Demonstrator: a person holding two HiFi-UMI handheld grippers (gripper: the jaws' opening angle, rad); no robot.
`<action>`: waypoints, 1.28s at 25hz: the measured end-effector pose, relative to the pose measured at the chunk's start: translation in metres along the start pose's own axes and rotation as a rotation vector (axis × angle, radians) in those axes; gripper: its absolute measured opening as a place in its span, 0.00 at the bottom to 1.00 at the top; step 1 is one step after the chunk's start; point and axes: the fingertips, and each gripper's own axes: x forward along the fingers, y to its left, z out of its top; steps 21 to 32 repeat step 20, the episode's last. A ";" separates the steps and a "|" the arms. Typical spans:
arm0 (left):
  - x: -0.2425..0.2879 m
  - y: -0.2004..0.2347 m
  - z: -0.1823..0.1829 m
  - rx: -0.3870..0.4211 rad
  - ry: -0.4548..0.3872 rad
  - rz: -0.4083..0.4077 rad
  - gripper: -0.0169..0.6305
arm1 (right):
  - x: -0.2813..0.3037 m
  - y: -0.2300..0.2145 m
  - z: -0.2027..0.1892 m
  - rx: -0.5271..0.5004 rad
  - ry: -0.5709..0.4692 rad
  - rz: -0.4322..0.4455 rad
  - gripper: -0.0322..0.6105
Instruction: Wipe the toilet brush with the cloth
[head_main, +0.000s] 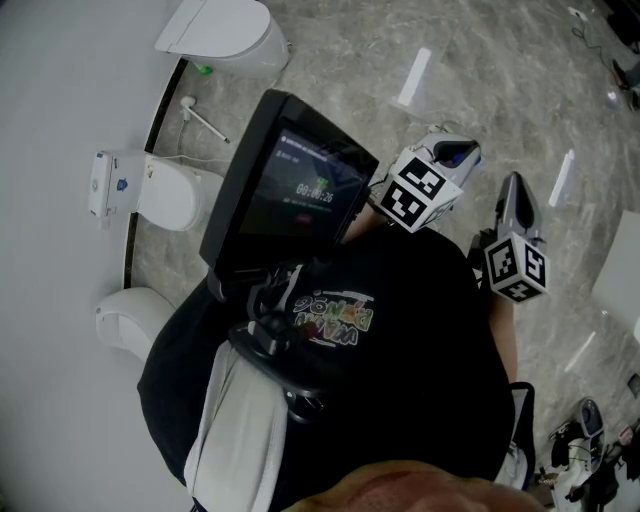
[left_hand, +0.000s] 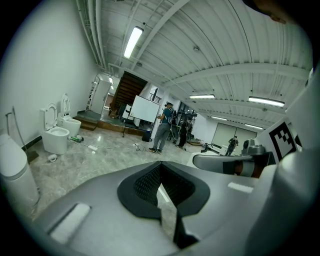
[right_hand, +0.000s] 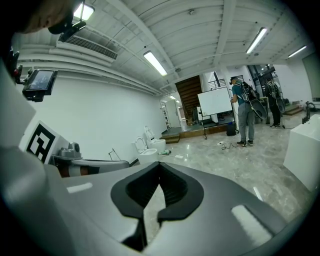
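Risks first. Could set about wiping with nothing to wipe with: left tongs (left_hand: 160, 170) pressed together on nothing, right tongs (right_hand: 160, 167) pressed together on nothing as well, and no cloth made out for certain in any view (pale fabric (head_main: 235, 430) low in the head view, but impossible to tell whether cloth or clothing). Could also shove instead of lift, by coming down with closed tips on a thin shaft on the smooth stone floor (head_main: 340, 50); likely to skid or roll off toward the wall (head_main: 60, 120). Might lose sight of the target too, with the chest screen (head_main: 290, 185) covering much of the downward view.

Now the likely toilet brush (head_main: 205, 119), very small here. Lies flat on the floor, well apart from both tongs, between the far toilet (head_main: 225, 35) and the middle toilet (head_main: 165, 195), near the wall. Runs on a diagonal in the head view, long axis level with the floor, white knob end nearest the wall, thin shaft pointing out into the room toward lower right. Too small to tell bristle end from grip end.
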 end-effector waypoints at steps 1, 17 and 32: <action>0.000 -0.001 -0.001 -0.002 0.003 -0.002 0.04 | 0.000 0.000 0.000 0.000 0.000 -0.001 0.06; 0.000 -0.002 0.000 -0.004 0.001 -0.008 0.04 | -0.003 0.003 0.002 -0.017 -0.003 0.005 0.05; 0.000 -0.002 0.000 -0.005 0.002 -0.007 0.04 | -0.002 0.003 0.002 -0.020 -0.002 0.008 0.05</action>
